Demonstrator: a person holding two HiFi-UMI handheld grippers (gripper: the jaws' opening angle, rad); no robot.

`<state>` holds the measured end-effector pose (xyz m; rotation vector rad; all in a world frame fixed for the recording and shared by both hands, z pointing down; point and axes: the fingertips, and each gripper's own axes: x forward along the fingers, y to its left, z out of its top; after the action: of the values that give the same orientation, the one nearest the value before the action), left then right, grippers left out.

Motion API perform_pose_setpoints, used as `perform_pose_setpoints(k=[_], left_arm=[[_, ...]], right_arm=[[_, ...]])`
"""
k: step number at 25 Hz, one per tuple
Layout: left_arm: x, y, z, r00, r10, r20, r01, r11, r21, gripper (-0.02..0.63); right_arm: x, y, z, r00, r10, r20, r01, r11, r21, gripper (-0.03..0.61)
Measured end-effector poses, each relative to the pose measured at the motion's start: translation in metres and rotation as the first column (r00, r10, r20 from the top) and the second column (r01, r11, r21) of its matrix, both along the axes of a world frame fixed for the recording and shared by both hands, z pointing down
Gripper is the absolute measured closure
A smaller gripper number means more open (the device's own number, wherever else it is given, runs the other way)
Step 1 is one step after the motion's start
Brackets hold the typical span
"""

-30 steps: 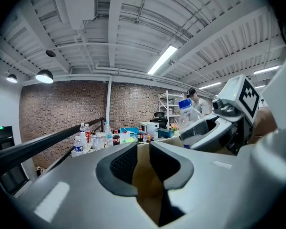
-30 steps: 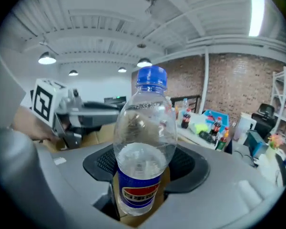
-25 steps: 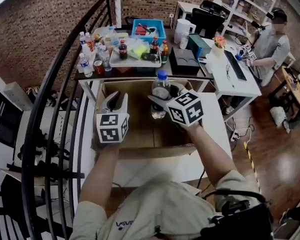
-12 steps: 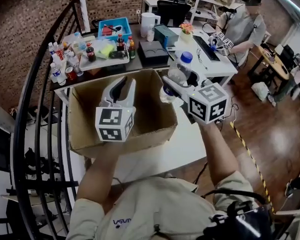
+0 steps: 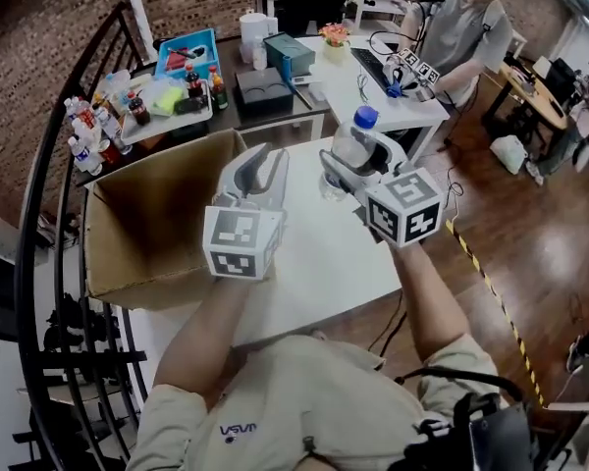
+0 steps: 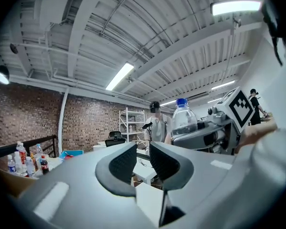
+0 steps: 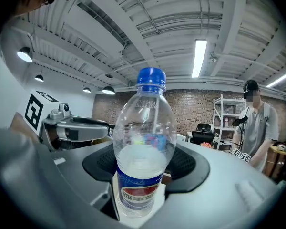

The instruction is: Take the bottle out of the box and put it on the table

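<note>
A clear water bottle [image 5: 354, 145] with a blue cap and blue label stands upright in my right gripper [image 5: 346, 172], whose jaws are shut on its lower body. It hangs in the air over the white table [image 5: 324, 263], to the right of the open cardboard box [image 5: 147, 214]. In the right gripper view the bottle [image 7: 144, 142] fills the middle between the pads. My left gripper [image 5: 260, 170] is held beside it on the left, jaws a narrow gap apart with nothing between them [image 6: 143, 159]. In the left gripper view the bottle [image 6: 183, 120] is up at the right.
A dark table [image 5: 275, 106] behind the box holds a blue bin [image 5: 185, 55], a tray and several drink bottles. A person [image 5: 461, 23] stands at a white desk at the back right. A black railing [image 5: 39, 214] curves on the left. Wooden floor lies right.
Both grippers have swung right and upward, from over the box to above the white table. The bottle came out of the box with the right gripper, still gripped.
</note>
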<state>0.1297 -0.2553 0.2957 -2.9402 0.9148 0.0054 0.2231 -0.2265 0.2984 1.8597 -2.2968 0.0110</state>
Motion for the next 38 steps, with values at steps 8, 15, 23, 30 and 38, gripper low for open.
perform_pose_setpoints(k=[8,15,23,30,38], left_arm=[[0.075,0.038,0.047,0.999,-0.012,0.050,0.011,1.000,0.022,0.537],[0.100,0.044,0.098,0.997,-0.032,0.071,0.035,0.999,-0.039,0.537],[0.101,0.041,0.165,0.992,-0.080,0.093,0.090,0.989,-0.117,0.537],[0.097,0.039,0.204,0.984,-0.103,0.143,0.124,0.981,-0.148,0.537],[0.089,0.036,0.238,0.974,-0.116,0.192,0.152,0.971,-0.185,0.537]], right_arm=[[0.054,0.024,0.061,1.000,0.012,-0.022,-0.013,0.999,-0.031,0.288],[0.075,0.036,0.110,1.000,0.023,-0.005,-0.023,0.999,-0.044,0.287],[0.080,0.037,0.171,1.000,0.019,-0.014,-0.021,0.995,-0.102,0.287],[0.077,0.035,0.211,1.000,0.028,0.008,-0.027,0.992,-0.127,0.285],[0.088,0.025,0.259,0.997,0.071,-0.010,-0.072,0.983,-0.170,0.282]])
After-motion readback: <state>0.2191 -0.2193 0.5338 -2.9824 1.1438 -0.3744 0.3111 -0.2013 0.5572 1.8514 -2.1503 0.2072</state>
